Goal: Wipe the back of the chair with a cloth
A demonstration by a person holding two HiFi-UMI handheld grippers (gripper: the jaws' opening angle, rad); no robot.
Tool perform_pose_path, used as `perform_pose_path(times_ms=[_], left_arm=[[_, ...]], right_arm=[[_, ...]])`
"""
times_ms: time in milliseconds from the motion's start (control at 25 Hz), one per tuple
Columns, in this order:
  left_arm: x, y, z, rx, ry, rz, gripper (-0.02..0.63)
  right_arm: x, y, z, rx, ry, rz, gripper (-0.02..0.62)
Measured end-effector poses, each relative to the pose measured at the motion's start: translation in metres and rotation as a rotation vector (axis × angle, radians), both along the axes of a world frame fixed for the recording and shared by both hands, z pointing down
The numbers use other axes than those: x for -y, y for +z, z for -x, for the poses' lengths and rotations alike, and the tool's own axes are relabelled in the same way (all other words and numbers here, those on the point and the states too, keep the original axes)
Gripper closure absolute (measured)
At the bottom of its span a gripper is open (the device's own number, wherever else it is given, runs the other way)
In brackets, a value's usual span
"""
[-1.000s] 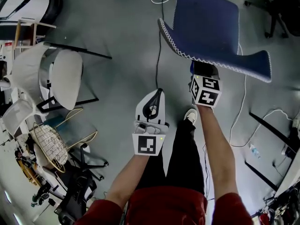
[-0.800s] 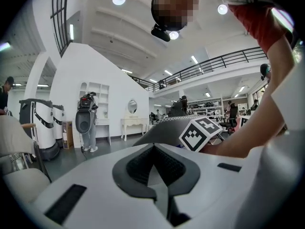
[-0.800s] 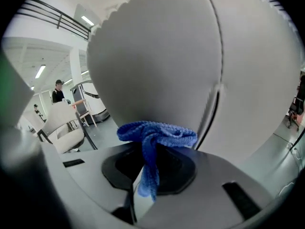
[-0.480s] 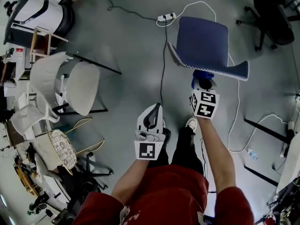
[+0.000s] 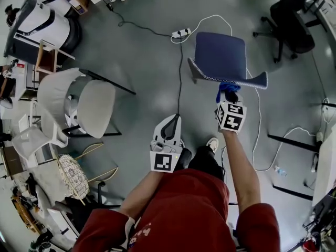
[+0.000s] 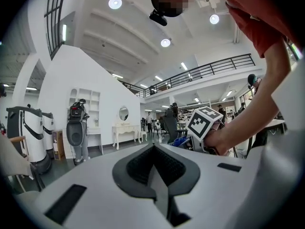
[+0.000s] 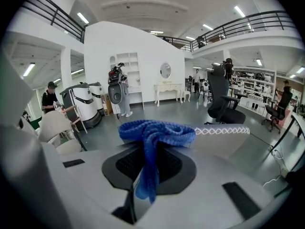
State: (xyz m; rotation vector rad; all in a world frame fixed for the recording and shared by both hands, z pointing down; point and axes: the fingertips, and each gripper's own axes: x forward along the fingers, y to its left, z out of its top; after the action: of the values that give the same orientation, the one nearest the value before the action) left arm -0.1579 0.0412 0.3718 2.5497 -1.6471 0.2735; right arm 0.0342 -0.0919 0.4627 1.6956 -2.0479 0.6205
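1. Head view: the right hand-held gripper [image 5: 228,100] holds a blue cloth [image 5: 226,88] at the near edge of the blue chair [image 5: 220,56], which stands on the grey floor [image 5: 147,62]. The left hand-held gripper [image 5: 169,126] hangs to the left, apart from the chair.
2. Left gripper view: its jaws are pressed together, with nothing between them.
3. Right gripper view: its jaws are clenched on the cloth, which is bunched just beside the chair back's stitched rim.
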Motion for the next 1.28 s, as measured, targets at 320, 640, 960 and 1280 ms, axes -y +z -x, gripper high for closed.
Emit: perform_pose_path(times_ms=[320,640,960,1280], left_arm=[[0.024,0.011,-0.010,0.018,0.000,0.038,0.592],[0.058,0.069,-0.001,0.068,-0.012,0.050,0.592],[0.097,0.166,0.034,0.050,0.024,-0.059,0.592],[0.105,0.259,0.060,0.038,0.031,-0.027,0.592]], right_arm=[[-0.009,0.010,0.013,0.046,-0.043,-0.061,0.534],[-0.006,0.122,0.056,0.087,-0.088,0.025,0.534],[0.024,0.268,0.086,0.104,-0.001,0.082,0.534],[0.071,0.347,0.091,0.067,0.026,0.043,0.534]])
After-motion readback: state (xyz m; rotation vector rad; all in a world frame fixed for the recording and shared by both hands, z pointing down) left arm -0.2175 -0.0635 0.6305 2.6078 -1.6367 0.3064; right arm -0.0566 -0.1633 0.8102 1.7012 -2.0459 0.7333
